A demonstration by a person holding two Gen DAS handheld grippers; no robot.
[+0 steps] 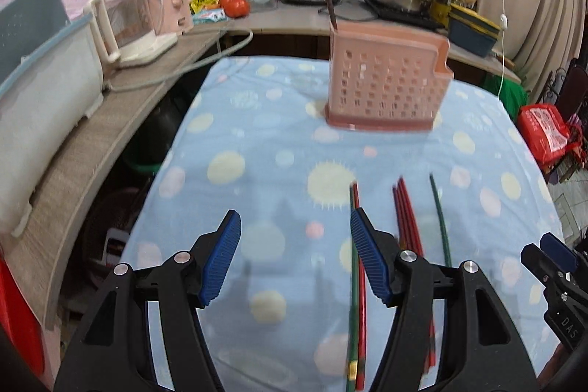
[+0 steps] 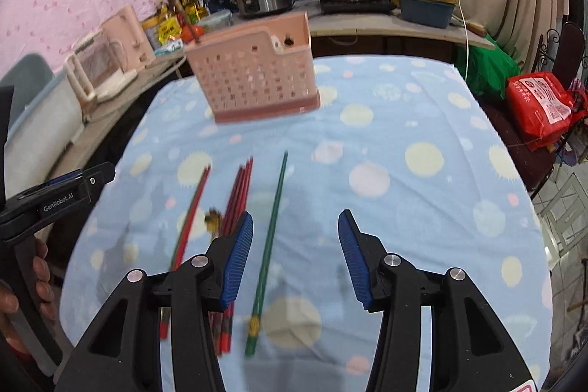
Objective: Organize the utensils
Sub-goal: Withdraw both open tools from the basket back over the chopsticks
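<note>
A pink perforated utensil basket (image 1: 386, 83) stands at the far end of the blue dotted cloth, with one brown stick upright in its left corner; it also shows in the right wrist view (image 2: 257, 76). Several red chopsticks (image 1: 406, 219) and green chopsticks (image 1: 439, 219) lie on the cloth. My left gripper (image 1: 294, 259) is open and empty, its right finger over a red and green pair (image 1: 355, 296). My right gripper (image 2: 296, 259) is open and empty, above the cloth, with a single green chopstick (image 2: 272, 241) between its fingers and the red bundle (image 2: 239, 197) to its left.
A wooden counter (image 1: 110, 120) runs along the left with a glass kettle (image 1: 128, 21) and a white tub. Pots, oil bottles and a tomato stand on the back shelf. A red bag (image 2: 540, 105) sits off the table's right edge.
</note>
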